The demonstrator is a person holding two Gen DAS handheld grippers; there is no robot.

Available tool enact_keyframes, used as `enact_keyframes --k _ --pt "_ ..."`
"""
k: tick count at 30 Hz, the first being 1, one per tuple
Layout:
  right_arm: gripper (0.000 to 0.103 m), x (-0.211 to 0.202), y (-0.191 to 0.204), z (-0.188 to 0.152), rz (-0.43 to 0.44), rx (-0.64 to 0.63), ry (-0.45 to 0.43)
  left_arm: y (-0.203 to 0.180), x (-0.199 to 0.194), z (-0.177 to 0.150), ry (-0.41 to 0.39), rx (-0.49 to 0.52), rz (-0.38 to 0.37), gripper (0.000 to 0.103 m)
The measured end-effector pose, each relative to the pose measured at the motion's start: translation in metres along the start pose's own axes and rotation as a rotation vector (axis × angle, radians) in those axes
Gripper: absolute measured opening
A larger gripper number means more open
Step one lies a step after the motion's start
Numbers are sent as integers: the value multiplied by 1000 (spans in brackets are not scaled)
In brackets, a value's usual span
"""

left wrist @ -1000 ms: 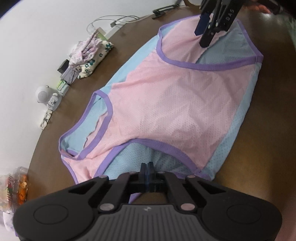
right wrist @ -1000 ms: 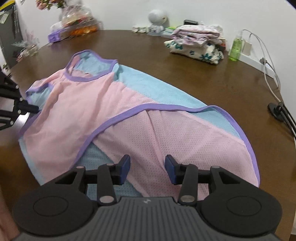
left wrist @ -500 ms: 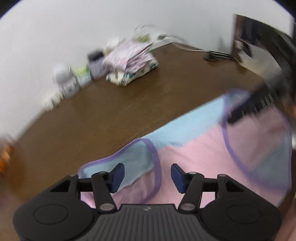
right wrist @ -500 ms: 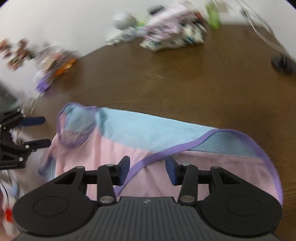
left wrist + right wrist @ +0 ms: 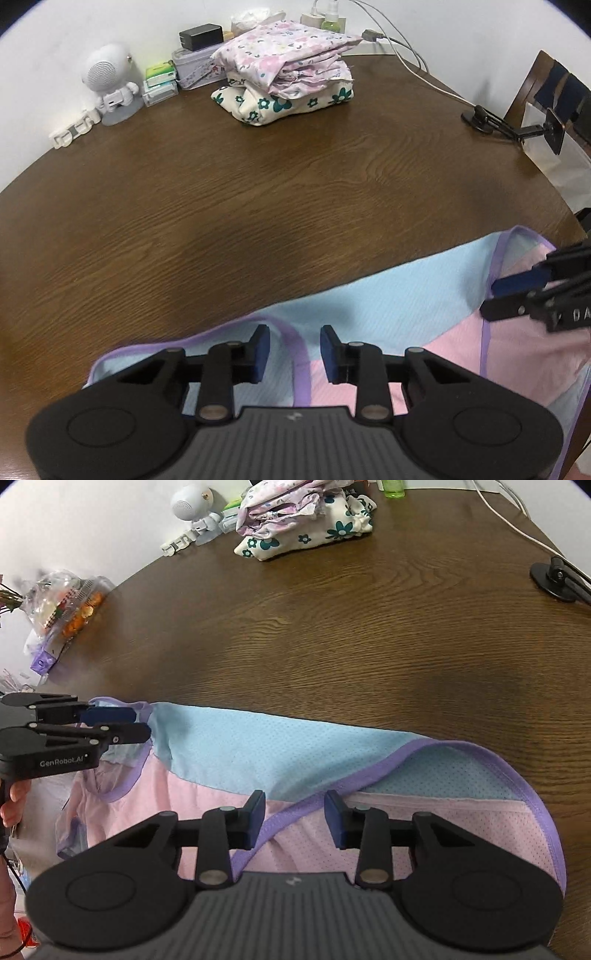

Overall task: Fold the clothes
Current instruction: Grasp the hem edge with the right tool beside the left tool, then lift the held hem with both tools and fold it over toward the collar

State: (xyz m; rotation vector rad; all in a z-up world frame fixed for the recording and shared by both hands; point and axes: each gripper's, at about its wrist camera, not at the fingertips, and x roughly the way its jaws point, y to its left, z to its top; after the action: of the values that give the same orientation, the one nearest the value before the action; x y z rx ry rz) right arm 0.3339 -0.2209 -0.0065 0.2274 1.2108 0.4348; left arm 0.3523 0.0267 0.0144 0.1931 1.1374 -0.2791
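Observation:
A pink and light-blue mesh sleeveless top with purple trim lies flat on the brown table. My left gripper is open, low over one armhole, and the purple trim runs between its fingers. In the right wrist view the same top spreads below my right gripper, which is open astride the purple edge of the other armhole. Each gripper shows in the other's view: the right one at the right edge, the left one at the left, held by a hand.
A stack of folded floral clothes sits at the far edge, beside a white robot-shaped speaker and small boxes. A black phone stand and cables lie far right. A bag of snacks is at the far left.
My left gripper, shut on the top's near edge a second ago, is now open. Both grippers swung round to face the far wall and now sit over the two armholes.

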Motion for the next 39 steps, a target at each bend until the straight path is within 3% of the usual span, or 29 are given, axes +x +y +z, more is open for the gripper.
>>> enact_keyframes --k 8,14,16,20,28,31,34,39 --pt "35 -1 -8 3 1 58 7 3 11 0 6 -27 -18 24" --pt "33 2 -3 5 -16 44 12 2 14 -1 -1 -26 -10 4" --pt "10 5 1 7 -31 28 23 -1 14 -3 -15 -5 1 2" --pt "0 2 2 6 -47 8 14 1 10 -6 -50 -7 20 1" --pt "3 -18 7 9 -58 -35 -34 3 -7 -8 -98 -4 2 1" --pt "32 -14 10 12 -146 -80 -49 3 -3 -10 -84 -2 0 1" --pt "32 -8 18 17 -170 -167 -58 3 2 -12 -72 -5 -8 1" --pt "32 12 43 17 -160 -380 36 8 5 -14 -64 -13 -18 2"
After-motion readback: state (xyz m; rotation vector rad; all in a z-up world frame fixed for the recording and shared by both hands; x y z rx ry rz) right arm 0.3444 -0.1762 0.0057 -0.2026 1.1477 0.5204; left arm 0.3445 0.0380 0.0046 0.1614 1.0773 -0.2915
